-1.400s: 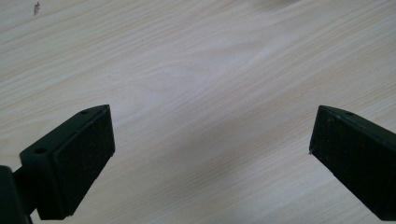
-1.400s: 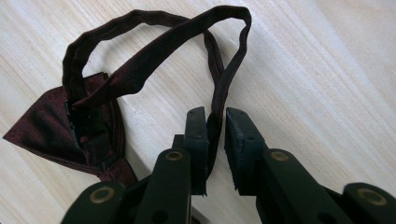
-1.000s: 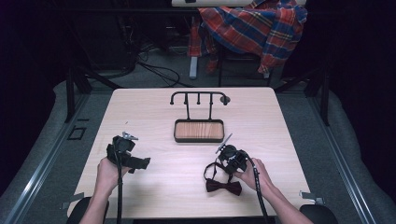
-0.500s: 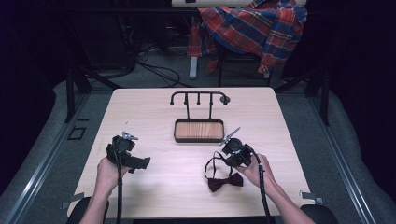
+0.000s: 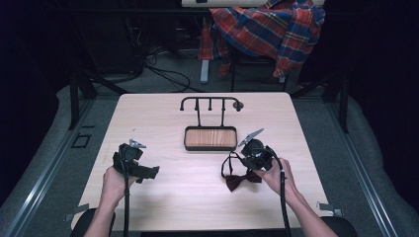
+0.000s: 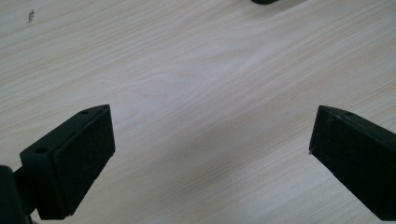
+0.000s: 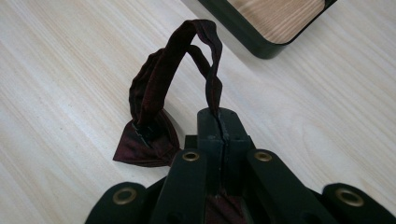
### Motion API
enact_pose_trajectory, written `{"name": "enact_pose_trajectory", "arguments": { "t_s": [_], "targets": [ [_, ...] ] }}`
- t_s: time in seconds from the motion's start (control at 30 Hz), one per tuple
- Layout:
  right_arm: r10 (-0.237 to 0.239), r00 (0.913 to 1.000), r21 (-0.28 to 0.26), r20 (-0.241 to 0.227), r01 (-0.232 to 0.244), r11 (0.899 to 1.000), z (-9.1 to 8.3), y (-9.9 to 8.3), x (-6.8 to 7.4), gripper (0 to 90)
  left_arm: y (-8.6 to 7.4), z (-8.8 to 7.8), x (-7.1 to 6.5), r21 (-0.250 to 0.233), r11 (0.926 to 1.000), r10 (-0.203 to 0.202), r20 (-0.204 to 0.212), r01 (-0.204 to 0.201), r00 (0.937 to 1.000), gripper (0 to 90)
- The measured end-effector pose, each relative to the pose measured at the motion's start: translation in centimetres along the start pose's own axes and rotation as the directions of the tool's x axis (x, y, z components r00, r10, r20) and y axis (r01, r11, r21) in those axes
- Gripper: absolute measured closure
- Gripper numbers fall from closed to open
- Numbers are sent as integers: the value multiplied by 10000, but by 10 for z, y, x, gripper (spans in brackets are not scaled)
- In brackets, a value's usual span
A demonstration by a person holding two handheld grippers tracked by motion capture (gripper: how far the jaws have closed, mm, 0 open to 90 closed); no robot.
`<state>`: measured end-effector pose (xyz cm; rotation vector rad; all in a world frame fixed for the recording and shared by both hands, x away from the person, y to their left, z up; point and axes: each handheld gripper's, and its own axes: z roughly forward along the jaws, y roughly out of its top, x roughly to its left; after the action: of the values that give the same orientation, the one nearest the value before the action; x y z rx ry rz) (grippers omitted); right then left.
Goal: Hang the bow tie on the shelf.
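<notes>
Raised right tool (image 7: 219,122), clamping bow tie (image 7: 149,135).

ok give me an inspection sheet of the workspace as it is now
surface: pale wood table, bare around the items
job's things: dark red bow tie, strap pinched in the right gripper, bow hanging at the tabletop; hook stand with tray mid-table, nothing on it
clutter: nothing seen
grippers: right shut on the strap; left gripper open, holding nothing
cables: one trailing from each gripper toward the person; more on the floor behind the table
surroundings: plaid cloth draped behind the table, dark room
</notes>
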<state>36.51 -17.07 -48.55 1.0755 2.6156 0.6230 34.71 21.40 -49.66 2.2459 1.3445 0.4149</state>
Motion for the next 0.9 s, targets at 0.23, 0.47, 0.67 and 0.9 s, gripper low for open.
{"name": "enact_pose_trajectory", "arguments": {
  "t_s": [0.23,0.47,0.67,0.9],
  "targets": [
    [196,9997,-241,156,-192,9995,-6,2,-8,893,-1,0,0,-22,10000,-16,25,16,10000,3],
    [147,9992,-391,361,-133,9991,-8,7,-15,894,0,1,1,-14,10000,39,82,-39,10000,3],
    [201,9992,-672,351,-177,9976,-13,14,-19,894,-2,-1,1,-59,10000,-8,20,8,10000,3],
    [197,9996,-957,219,-175,9953,-18,16,-21,894,-3,-1,2,-2,10000,-89,-21,89,10000,3]
  ]
}}
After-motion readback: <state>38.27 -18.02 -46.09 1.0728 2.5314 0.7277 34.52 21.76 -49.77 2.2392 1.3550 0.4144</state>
